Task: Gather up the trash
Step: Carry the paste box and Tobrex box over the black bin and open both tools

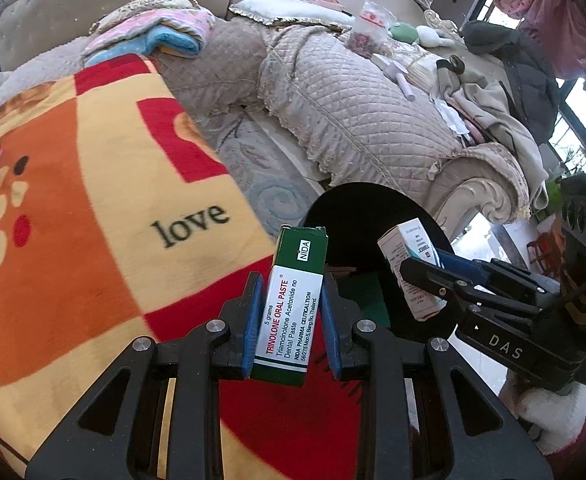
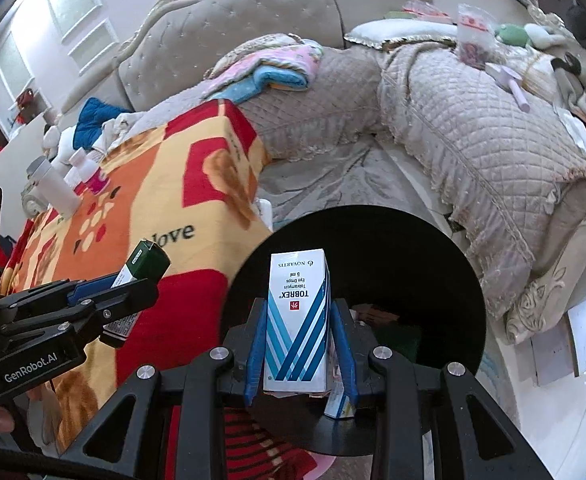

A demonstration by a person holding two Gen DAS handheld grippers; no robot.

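My left gripper (image 1: pixel 291 292) is shut on a green and white oral paste box (image 1: pixel 293 300), held upright over the edge of the blanket-covered table. My right gripper (image 2: pixel 299 312) is shut on a white and blue eye drops box (image 2: pixel 297 320), held over the round black bin (image 2: pixel 413 260). In the left wrist view the right gripper (image 1: pixel 417 268) with its eye drops box (image 1: pixel 407 264) hangs at the right over the bin (image 1: pixel 353 208). In the right wrist view the left gripper (image 2: pixel 133 284) with the green box (image 2: pixel 145 264) sits at the left, beside the bin.
An orange, red and yellow blanket (image 1: pixel 93 200) reading "love" covers the table. White bottles (image 2: pixel 57 188) stand at its far end. A quilted beige sofa (image 1: pixel 353 112) piled with clothes, pillows and small items curves behind. A carved sofa arm (image 2: pixel 553 292) is right of the bin.
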